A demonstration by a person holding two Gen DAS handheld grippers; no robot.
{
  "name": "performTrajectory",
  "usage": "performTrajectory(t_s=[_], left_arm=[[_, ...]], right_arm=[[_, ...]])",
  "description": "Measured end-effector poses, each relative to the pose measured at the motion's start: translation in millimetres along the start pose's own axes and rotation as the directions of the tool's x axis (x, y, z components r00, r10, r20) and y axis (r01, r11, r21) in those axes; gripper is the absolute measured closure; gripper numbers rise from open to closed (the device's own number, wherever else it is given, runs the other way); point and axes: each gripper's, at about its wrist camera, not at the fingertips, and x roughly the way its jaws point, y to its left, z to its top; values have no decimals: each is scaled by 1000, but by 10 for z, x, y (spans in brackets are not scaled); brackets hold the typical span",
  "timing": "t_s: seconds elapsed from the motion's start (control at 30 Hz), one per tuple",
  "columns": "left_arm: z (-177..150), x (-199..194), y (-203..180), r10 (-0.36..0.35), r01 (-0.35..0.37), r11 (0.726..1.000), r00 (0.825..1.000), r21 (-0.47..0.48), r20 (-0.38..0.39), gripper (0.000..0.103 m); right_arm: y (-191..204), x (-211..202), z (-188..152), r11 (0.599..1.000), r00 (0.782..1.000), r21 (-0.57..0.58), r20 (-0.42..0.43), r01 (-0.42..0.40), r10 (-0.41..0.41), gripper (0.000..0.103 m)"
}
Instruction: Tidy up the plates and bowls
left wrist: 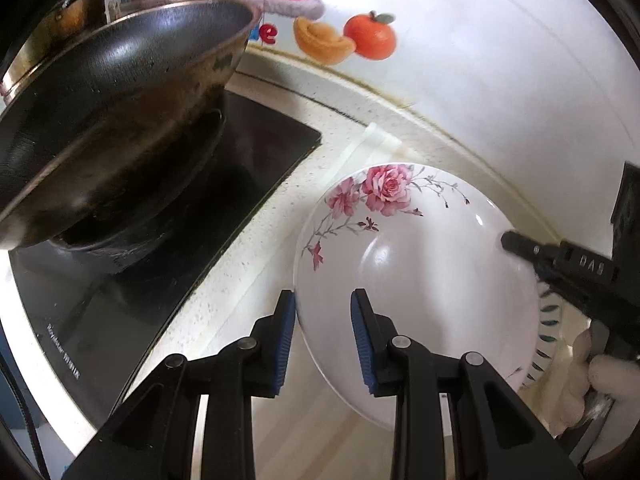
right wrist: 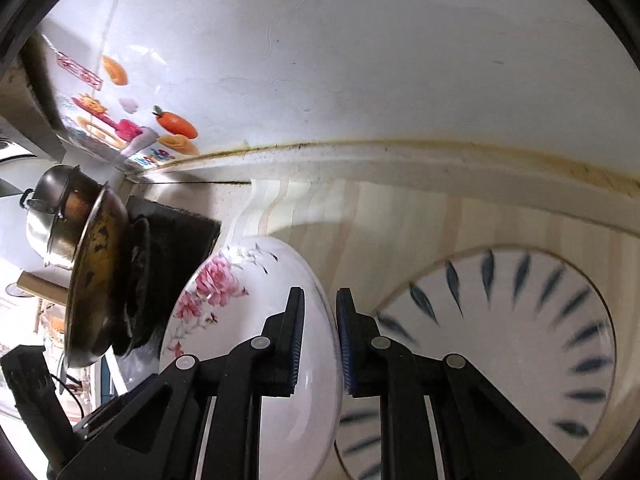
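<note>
- The left tongs (left wrist: 323,305) are nearly closed on the near-left rim of the rose-patterned plate (left wrist: 404,248), one blue pad outside the edge and one on the inner face.
- The right tongs (right wrist: 320,304) pinch the opposite rim of the same plate in the same way, their pads (right wrist: 298,344) almost together with only the thin rim between them.
- The plate hangs tilted between the two pairs of tongs, above the pale wooden board (right wrist: 420,220) on the worktop (left wrist: 248,264) and just beside the black hob (left wrist: 168,208) with its dark wok (left wrist: 120,92).
- A second plate with blue leaf marks (right wrist: 520,320) lies flat on the board, partly under the lifted one; it looks like the likely place to stack it.
- To do the step well, both hands should probably travel together at one height, so that the rim neither twists nor slips from the pads.
- The glazed plate is likely slippery, so a firm, steady squeeze and a slow move seem wise, keeping it clear of the wok's rim.
- It should probably be levelled over the leaf plate before the grip is eased.
- Writing: the right tongs' body reads "DAS" in the left wrist view, seemingly mirrored or upside down.
- The hob's front edge carries a white brand line, too small to read.
- The colourful wall stickers (left wrist: 348,36) include lettering that is blurred.
</note>
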Motion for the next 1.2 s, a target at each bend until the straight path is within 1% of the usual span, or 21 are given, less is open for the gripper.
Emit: performTrajectory(t_s=[0.1, 0.2, 0.3, 0.43, 0.57, 0.73, 0.97, 1.07, 1.2], left_arm=[[-83, -153, -43, -49, 49, 999, 999, 0, -18, 77], [-226, -319, -133, -65, 65, 998, 998, 22, -25, 77], [-434, -484, -252, -85, 87, 995, 996, 46, -40, 77], [-731, -670, -418, -124, 129, 989, 990, 68, -71, 77], [-1007, -750, -604, -154, 166, 981, 982, 102, -114, 77], [-1294, -692, -833, -167, 196, 968, 969, 154, -183, 77], [-1582, -470, -1044, -121, 181, 956, 960, 230, -251, 77], [-1709, -383, -1102, -88, 166, 949, 956, 268, -280, 77], [-1778, -275, -1139, -64, 152, 948, 952, 281, -299, 77]], right_arm=[[-72, -239, -185, 1000, 1000, 20, 12, -22, 22, 85], [-137, -521, -424, 999, 999, 29, 17, -32, 32, 85], [-227, -787, -680, 998, 999, 48, 22, -35, 34, 85], [-444, -1239, -1097, 995, 999, 84, 34, -44, 41, 85], [-667, -1617, -1500, 992, 999, 117, 41, -37, 33, 85], [-978, -1946, -2013, 987, 999, 160, 30, -16, 12, 85], [-1349, -1982, -2560, 974, 1000, 226, -18, 13, -9, 85], [-1447, -1924, -2707, 970, 999, 244, -34, 25, -17, 85], [-1530, -1863, -2829, 966, 998, 256, -51, 33, -21, 85]])
